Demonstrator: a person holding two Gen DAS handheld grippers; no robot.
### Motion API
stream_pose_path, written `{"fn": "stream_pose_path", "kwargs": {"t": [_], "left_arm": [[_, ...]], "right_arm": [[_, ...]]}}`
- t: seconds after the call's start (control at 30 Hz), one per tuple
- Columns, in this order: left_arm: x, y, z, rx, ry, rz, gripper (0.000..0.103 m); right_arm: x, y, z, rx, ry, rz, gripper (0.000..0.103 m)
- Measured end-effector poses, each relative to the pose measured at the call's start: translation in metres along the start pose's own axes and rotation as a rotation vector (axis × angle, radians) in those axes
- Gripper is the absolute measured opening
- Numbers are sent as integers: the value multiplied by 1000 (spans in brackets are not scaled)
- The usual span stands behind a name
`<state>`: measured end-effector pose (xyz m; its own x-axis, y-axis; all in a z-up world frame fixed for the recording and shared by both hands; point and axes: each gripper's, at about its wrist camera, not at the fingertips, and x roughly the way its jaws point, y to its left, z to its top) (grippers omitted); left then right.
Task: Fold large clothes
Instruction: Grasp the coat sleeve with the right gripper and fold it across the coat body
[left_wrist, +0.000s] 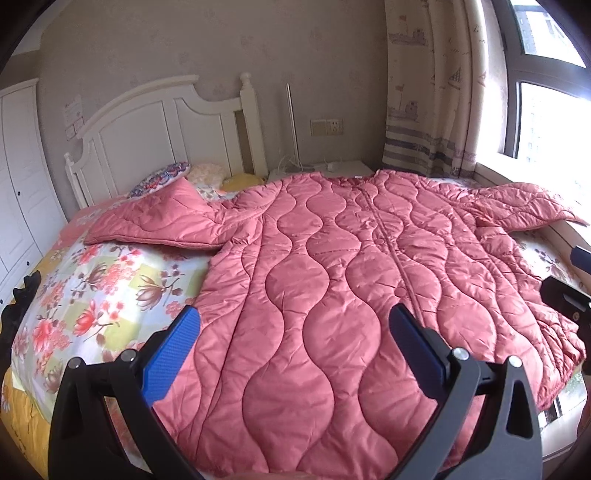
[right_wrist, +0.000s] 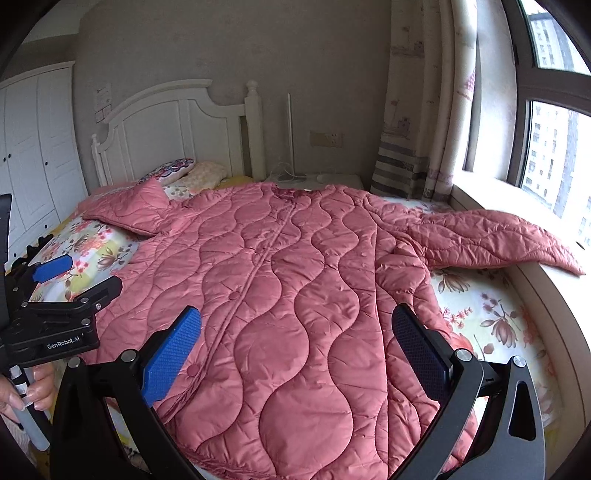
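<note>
A large pink quilted coat (left_wrist: 332, 266) (right_wrist: 295, 280) lies spread flat, front up, on the bed, with its snap placket running down the middle. One sleeve (left_wrist: 147, 221) reaches left toward the pillows, the other sleeve (right_wrist: 491, 236) stretches right onto the window sill. My left gripper (left_wrist: 295, 328) hovers open above the coat's lower hem, nothing between its blue pads. My right gripper (right_wrist: 297, 328) is open too, over the hem's right half. The left gripper (right_wrist: 55, 280) shows at the left edge of the right wrist view, held by a hand (right_wrist: 33, 387).
The bed carries a floral sheet (left_wrist: 92, 295) (right_wrist: 491, 314), with pillows (left_wrist: 166, 177) against a white headboard (left_wrist: 166, 125). A white wardrobe (right_wrist: 33, 155) stands on the left. A curtain (right_wrist: 413, 110), a window (right_wrist: 546, 147) and a small nightstand (left_wrist: 332, 168) are on the right.
</note>
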<state>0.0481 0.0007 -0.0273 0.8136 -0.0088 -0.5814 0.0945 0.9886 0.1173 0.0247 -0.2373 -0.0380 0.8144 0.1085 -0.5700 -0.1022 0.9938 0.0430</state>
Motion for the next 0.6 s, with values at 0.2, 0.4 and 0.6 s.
{"fn": "stream_pose_path", "kwargs": {"t": [0.2, 0.4, 0.6], "left_arm": [[55, 7, 11, 24, 87, -7, 101], [122, 15, 37, 73, 147, 48, 101], [191, 22, 80, 37, 121, 73, 101]], "right_arm": [[33, -39, -2, 101, 88, -56, 99], [52, -133, -5, 378, 113, -151, 99], [70, -254, -8, 833, 28, -151, 99]]}}
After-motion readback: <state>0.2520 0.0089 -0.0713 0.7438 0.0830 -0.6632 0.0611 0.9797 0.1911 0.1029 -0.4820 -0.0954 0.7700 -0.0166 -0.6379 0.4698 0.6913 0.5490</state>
